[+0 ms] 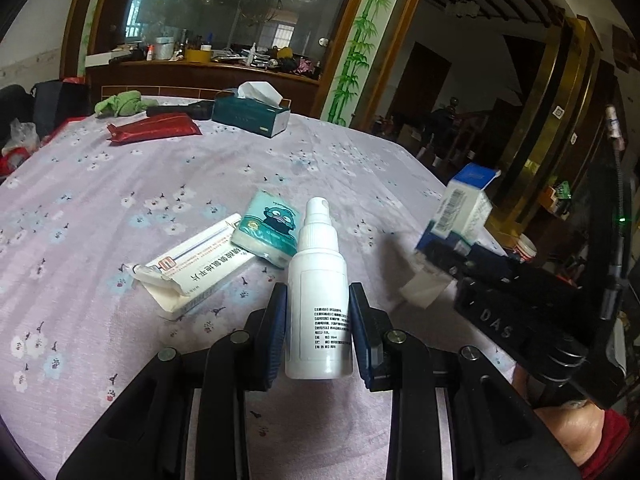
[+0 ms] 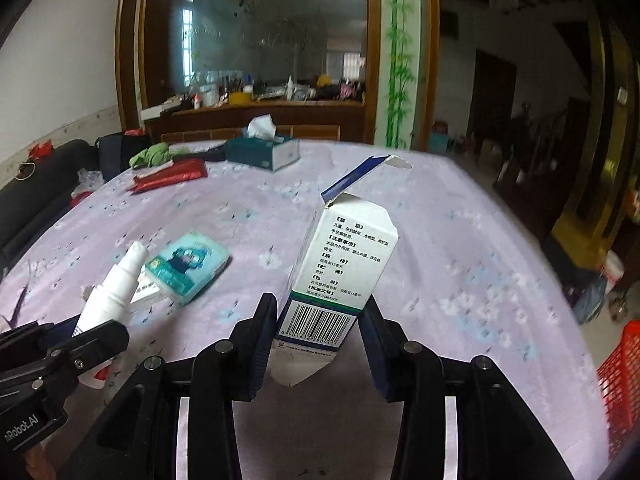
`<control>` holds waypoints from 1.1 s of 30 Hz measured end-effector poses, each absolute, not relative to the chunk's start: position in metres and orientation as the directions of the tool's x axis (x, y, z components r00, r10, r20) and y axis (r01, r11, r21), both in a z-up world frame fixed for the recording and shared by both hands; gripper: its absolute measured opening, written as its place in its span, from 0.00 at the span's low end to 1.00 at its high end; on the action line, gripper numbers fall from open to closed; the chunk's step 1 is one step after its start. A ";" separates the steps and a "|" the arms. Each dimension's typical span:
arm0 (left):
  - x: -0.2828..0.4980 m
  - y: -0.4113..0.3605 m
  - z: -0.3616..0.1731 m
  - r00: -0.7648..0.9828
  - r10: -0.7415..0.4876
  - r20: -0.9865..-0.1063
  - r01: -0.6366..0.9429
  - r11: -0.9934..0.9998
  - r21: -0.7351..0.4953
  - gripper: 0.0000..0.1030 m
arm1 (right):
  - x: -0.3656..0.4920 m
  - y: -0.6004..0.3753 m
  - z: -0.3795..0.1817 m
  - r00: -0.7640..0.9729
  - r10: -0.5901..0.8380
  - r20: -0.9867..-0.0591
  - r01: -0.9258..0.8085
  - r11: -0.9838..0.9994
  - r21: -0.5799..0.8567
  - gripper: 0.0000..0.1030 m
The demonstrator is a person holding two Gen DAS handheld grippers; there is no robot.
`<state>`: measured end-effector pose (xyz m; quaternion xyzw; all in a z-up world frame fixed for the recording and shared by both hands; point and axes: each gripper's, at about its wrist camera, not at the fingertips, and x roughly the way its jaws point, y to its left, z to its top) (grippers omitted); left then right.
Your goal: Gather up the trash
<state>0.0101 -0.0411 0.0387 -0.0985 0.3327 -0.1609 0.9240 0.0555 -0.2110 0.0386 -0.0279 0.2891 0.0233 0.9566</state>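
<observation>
Spray bottle (image 1: pixel 318 288) upright in left hand-held gripper (image 1: pixel 318 320), nozzle up.

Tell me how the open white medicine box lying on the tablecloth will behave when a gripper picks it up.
The open white medicine box is thin card with a torn end flap, so it probably crushes easily under the pads. It looks empty at that end, so likely light. Lying flat on the tablecloth, it should slide, not roll.

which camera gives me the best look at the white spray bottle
The left wrist view. The white spray bottle fills the centre there, nozzle to base, label text showing, held between the left tongs. The right wrist view catches it only at the left edge, tilted and blurred, its lower part hidden behind the left tongs' black body.
</observation>
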 end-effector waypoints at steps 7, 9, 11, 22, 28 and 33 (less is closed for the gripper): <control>0.009 -0.043 0.041 0.744 -0.336 -0.577 0.224 0.940 -0.258 0.28 | 0.049 -0.211 0.040 0.858 -0.077 -0.508 0.002 0.989 -0.147 0.43; 0.009 -0.043 0.041 0.746 -0.330 -0.579 0.220 0.942 -0.253 0.28 | 0.050 -0.212 0.039 0.853 -0.080 -0.515 0.005 0.989 -0.145 0.43; 0.008 -0.043 0.041 0.747 -0.328 -0.579 0.219 0.943 -0.252 0.28 | 0.048 -0.212 0.040 0.854 -0.088 -0.513 0.009 0.988 -0.153 0.43; 0.008 -0.043 0.042 0.742 -0.329 -0.585 0.217 0.943 -0.254 0.28 | 0.043 -0.207 0.043 0.868 -0.098 -0.487 0.007 0.983 -0.185 0.43; 0.008 -0.043 0.042 0.743 -0.328 -0.583 0.217 0.943 -0.254 0.28 | 0.041 -0.207 0.042 0.869 -0.101 -0.485 0.008 0.982 -0.190 0.43; 0.008 -0.044 0.042 0.742 -0.329 -0.584 0.217 0.942 -0.255 0.28 | 0.040 -0.205 0.041 0.868 -0.098 -0.488 0.001 0.981 -0.196 0.43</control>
